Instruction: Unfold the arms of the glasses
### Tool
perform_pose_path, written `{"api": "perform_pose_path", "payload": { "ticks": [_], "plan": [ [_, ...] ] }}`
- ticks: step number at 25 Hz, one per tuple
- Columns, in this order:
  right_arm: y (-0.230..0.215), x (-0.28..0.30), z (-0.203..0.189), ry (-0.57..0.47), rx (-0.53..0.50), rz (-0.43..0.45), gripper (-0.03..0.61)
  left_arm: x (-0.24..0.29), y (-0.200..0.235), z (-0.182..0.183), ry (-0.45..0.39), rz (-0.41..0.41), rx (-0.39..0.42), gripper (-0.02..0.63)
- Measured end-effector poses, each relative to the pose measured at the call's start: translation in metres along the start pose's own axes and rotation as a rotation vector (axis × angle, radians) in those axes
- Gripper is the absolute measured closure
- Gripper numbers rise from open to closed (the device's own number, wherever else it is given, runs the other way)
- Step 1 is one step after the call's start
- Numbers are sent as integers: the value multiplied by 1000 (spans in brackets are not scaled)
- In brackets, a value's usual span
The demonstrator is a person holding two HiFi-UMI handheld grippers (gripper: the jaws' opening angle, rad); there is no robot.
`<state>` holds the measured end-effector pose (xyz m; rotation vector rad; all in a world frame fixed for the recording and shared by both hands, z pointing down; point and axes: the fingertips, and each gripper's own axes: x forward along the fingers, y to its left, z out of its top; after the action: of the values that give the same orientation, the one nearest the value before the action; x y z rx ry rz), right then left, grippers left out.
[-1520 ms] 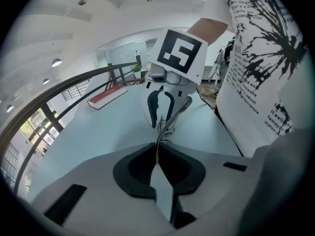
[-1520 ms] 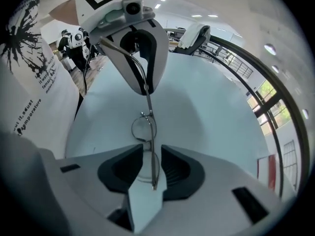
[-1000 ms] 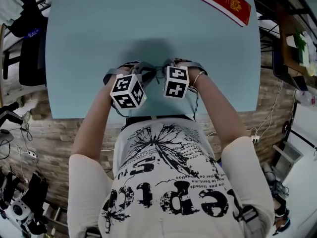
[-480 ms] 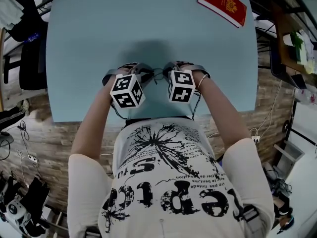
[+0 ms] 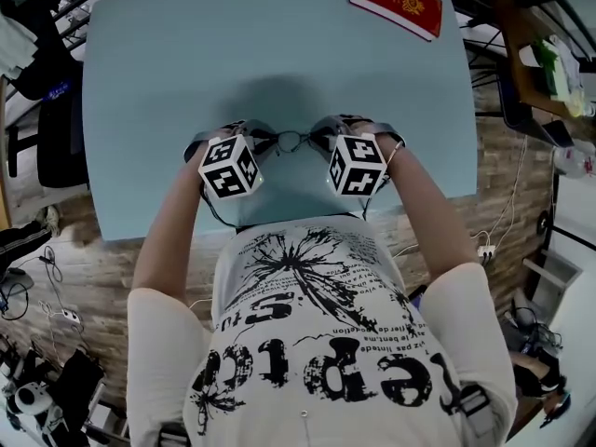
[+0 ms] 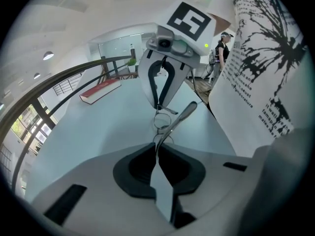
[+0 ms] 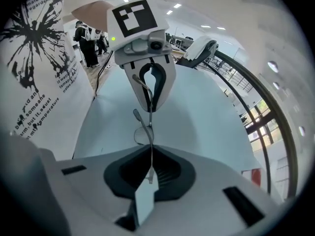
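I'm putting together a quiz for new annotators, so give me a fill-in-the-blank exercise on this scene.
The jaws of the left gripper are ____ on the glasses.
The book lying on the table is ____ in colour.
As the person sees it, the book lies near the table's far ____ corner.
Missing words: shut; red; right.

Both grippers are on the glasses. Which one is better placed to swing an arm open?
Right, likely. The right gripper has jaws that have just been closing onto a thin wire of the glasses; the left gripper clamps the other end, a steady anchor.
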<state>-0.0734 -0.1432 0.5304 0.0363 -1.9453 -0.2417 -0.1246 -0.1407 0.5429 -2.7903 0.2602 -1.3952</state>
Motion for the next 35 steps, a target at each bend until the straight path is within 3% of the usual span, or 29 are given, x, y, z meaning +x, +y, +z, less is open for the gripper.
{"api": "perform_pose_path", "payload": {
  "ticks": [8, 12, 32, 34, 35],
  "plan": [
    [-9, -33, -15, -113, 49, -125, 555, -2, 5, 3, 14, 22, 2, 584],
    [-17, -38, -34, -118, 94, -183, 552, -4, 12, -2, 40, 42, -2, 584],
    [-11, -29, -47, -95, 144, -183, 546, -8, 18, -1, 25, 101, -27, 583],
    [-12, -29, -46, -104, 161, -187, 498, -8, 17, -2, 26, 107, -41, 581],
    [-11, -30, -46, -111, 173, -184, 455, -8, 17, -2, 21, 106, -56, 542]
  ]
}}
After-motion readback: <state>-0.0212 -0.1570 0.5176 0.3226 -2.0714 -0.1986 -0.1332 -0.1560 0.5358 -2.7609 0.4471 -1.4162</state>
